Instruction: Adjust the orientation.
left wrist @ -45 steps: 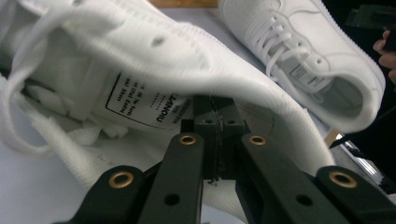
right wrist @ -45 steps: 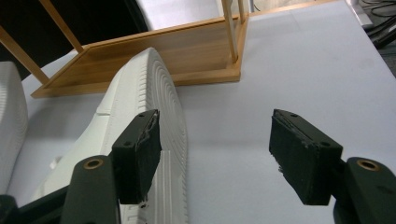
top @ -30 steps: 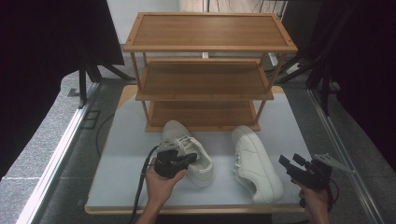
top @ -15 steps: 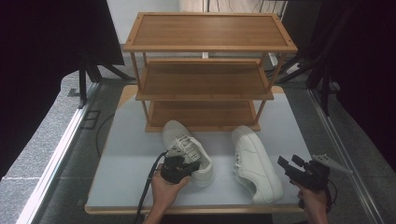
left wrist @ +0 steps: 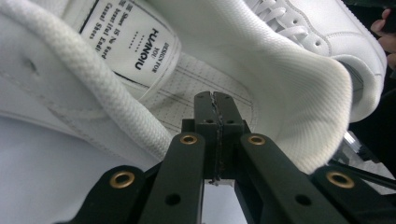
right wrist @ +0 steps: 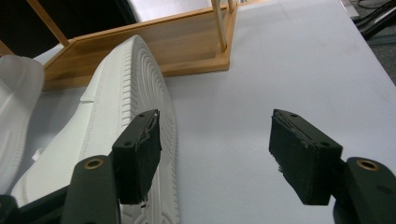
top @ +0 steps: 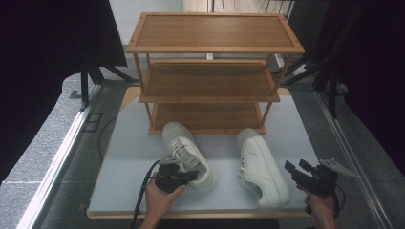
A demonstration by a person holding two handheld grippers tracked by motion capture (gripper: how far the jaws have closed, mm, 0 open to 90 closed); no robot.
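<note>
Two white sneakers lie on the pale table in front of a wooden shoe rack (top: 210, 81). The left sneaker (top: 188, 152) stands upright with its toe towards the rack. My left gripper (top: 193, 174) is at its heel end. In the left gripper view its jaws (left wrist: 215, 100) are shut with their tips inside the shoe's opening (left wrist: 280, 79), over the insole, and nothing shows between them. The right sneaker (top: 262, 167) lies tipped, its ridged sole (right wrist: 140, 93) facing my right gripper (top: 296, 167). That gripper (right wrist: 212, 126) stands open just right of the sole, over bare table.
The three-shelf rack's bottom shelf (right wrist: 187, 51) lies just beyond the shoes. The table's front edge (top: 205, 213) runs close under both hands. Dark stands and cables (top: 329, 71) flank the table, with grey floor (top: 43, 157) on both sides.
My left gripper has slid from beside the left sneaker's laces back towards its heel, nearer the person. The right gripper and both shoes have barely moved.
</note>
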